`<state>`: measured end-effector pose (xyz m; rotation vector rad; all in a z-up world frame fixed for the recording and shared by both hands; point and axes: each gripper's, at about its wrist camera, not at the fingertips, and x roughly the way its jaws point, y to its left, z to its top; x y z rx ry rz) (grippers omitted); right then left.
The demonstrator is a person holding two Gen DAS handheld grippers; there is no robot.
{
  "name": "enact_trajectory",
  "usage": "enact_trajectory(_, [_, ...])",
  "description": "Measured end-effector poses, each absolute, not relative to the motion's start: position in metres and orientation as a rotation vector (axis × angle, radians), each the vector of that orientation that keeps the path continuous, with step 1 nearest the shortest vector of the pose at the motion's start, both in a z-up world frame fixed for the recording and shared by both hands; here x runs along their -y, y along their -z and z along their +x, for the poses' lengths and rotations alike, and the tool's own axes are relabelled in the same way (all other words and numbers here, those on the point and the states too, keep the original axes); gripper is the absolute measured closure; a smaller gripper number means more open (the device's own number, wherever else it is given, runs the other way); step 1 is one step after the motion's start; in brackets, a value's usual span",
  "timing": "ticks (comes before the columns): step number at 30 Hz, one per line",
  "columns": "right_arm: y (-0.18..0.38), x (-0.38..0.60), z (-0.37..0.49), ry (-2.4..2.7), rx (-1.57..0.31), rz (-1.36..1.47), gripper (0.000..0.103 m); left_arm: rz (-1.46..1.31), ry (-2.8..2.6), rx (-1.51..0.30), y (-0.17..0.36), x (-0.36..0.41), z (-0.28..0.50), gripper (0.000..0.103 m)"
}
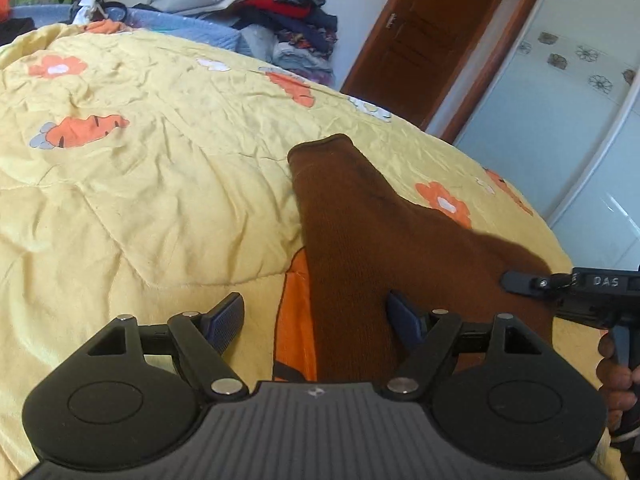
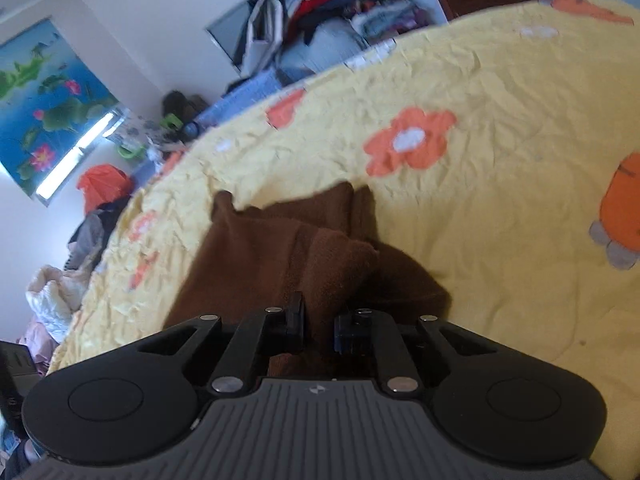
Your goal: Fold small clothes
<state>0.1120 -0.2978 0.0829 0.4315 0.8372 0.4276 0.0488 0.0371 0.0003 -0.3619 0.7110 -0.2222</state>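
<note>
Nearest the left wrist camera, the left gripper has its jaws spread wide above a yellow quilt printed with orange flowers and carrots. A brown sock lies on the quilt between the fingers, nearer the right one, whose blue pad rests on or just over the fabric; the left pad sits apart over bare quilt, so nothing is pinched. The sock's cuff end points away from the gripper, ahead of it. To the right of this gripper, the right gripper reaches in at the sock's edge, with part of a hand behind it. Far ahead, beyond the bed, a heap of clothes sits beside a brown door.

From the right wrist camera, the right gripper has its jaws drawn close together and pinches a bunched fold of the brown sock between them. More of the sock stretches ahead and left of the fingers over the yellow quilt. Far ahead, past the bed, the clothes heap shows again, and a lotus picture hangs on the wall to the left.
</note>
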Motion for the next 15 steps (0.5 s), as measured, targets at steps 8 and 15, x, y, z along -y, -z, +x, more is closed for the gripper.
enact_trajectory(8, [-0.055, 0.330, 0.103, -0.400, -0.845, 0.610, 0.056, -0.289, 0.248, -0.700, -0.006, -0.021, 0.056, 0.020])
enact_trajectory(15, [-0.083, 0.340, 0.104, -0.347, -0.753, 0.684, 0.031, -0.083, 0.308, -0.598, -0.036, 0.010, 0.067, 0.020])
